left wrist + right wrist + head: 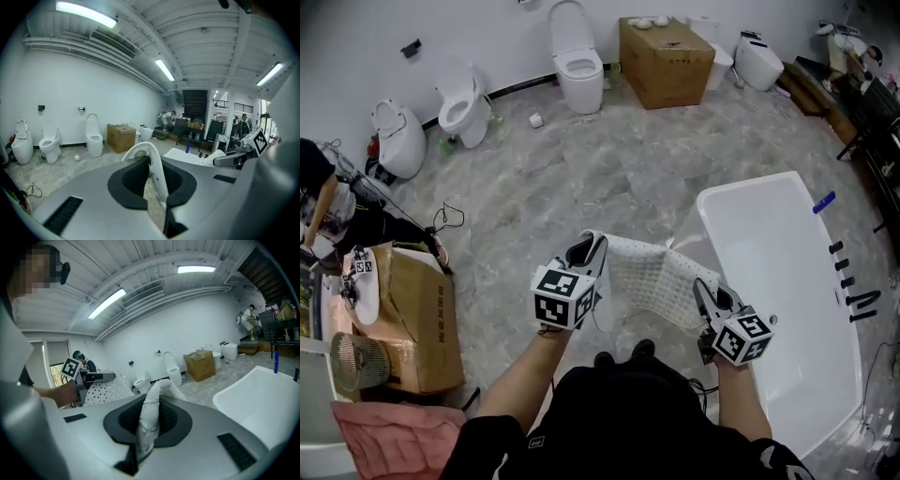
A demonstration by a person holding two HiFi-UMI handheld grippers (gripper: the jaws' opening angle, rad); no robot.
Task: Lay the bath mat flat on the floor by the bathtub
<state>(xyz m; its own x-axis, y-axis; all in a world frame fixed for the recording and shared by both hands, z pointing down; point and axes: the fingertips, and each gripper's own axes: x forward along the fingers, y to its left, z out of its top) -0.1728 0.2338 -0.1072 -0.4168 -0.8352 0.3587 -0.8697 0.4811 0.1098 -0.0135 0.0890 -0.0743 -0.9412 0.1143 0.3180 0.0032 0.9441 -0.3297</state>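
While held above the floor beside the bathtub (787, 281), bath mat (652, 272) hangs between both tools; left gripper (586, 253) clamped on one corner; right gripper (705, 298) clamped on the other.

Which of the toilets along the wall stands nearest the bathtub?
The rightmost toilet, with a dark part on top, right of the closed cardboard box; the others stand further left, farther from the bathtub.

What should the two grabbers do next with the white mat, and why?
Probably lower both together toward the floor. The left gripper and right gripper are each shut on an edge of the bath mat, which hangs spread between them in the air beside the bathtub, not yet on the floor.
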